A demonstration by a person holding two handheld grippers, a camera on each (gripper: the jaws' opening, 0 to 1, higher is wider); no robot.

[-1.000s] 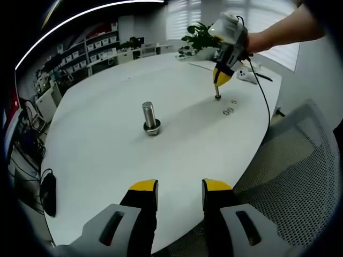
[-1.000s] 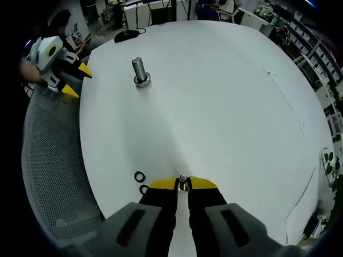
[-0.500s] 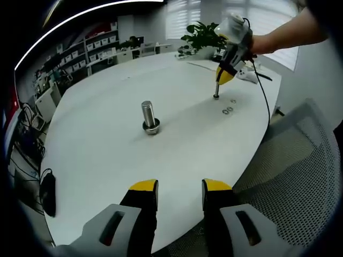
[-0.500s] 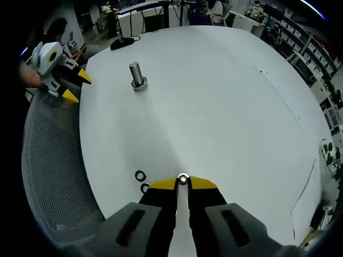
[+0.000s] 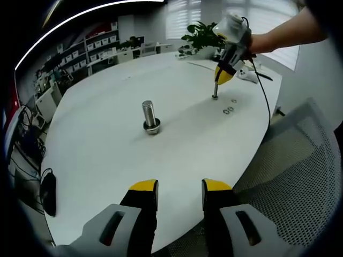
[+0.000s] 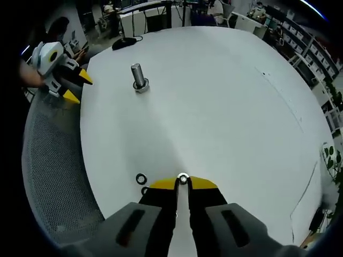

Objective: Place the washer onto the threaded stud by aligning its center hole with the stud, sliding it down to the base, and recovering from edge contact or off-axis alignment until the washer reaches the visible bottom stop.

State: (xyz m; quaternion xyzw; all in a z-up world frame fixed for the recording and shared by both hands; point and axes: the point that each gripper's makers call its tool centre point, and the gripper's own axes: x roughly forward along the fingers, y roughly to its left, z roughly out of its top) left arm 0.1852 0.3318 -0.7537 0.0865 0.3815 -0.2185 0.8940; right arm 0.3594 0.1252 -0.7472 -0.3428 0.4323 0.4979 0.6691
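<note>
While the left gripper (image 5: 179,187) waits with jaws spread at the bottom of its view, the right gripper (image 6: 183,183) pinches a washer (image 6: 183,178).

Left of centre in the left gripper view, the threaded stud (image 5: 150,119) stands upright on the white table (image 5: 112,144); at upper right the right gripper touches down near two loose washers (image 5: 228,111). In the right gripper view, the stud sits upper left, well apart from the held washer at bottom centre.

Left gripper (image 5: 179,186): black jaws, yellow-capped tips, grey housings with slotted recesses. Right gripper (image 6: 183,183): same build (white body seen opposite, black cable trailing); bare forearm (image 5: 284,32), unsleeved.
</note>
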